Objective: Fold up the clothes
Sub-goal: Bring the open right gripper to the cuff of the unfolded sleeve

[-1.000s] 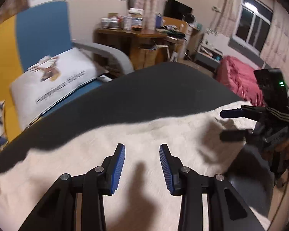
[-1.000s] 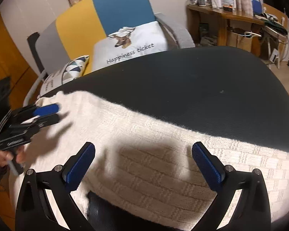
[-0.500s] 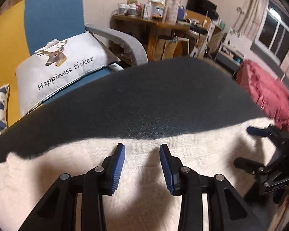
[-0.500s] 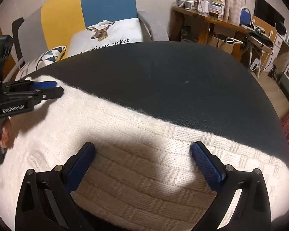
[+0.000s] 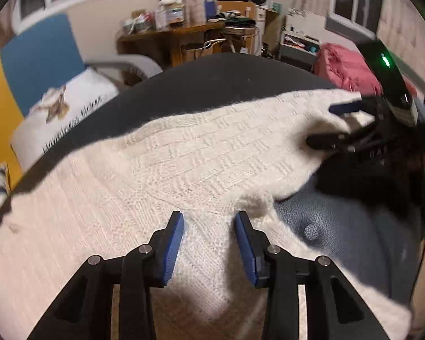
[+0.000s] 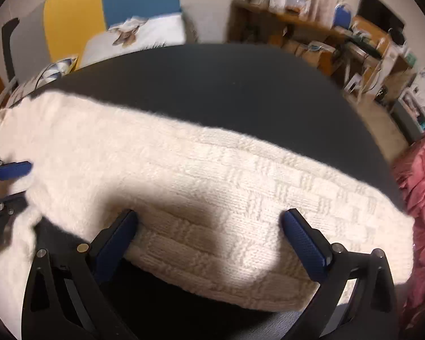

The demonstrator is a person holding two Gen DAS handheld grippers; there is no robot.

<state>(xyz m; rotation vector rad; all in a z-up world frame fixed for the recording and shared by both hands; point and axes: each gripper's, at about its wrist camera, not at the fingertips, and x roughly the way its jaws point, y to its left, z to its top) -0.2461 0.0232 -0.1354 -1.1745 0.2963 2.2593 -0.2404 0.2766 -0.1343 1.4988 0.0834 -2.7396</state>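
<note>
A: Cream sweater (image 5: pixel 184 153) lies flat across the dark table (image 5: pixel 226 76). Left gripper (image 5: pixel 209 235) is half open over its near hem, holding nothing. Right gripper (image 6: pixel 209 232) is spread wide, also empty.

B: Risk: thick knit, so 1 pad may pinch only the top layer and skew the fold.

A: The far table half is bare. The right hem overhangs near the red blanket (image 6: pixel 422 187) and may slide off.
</note>
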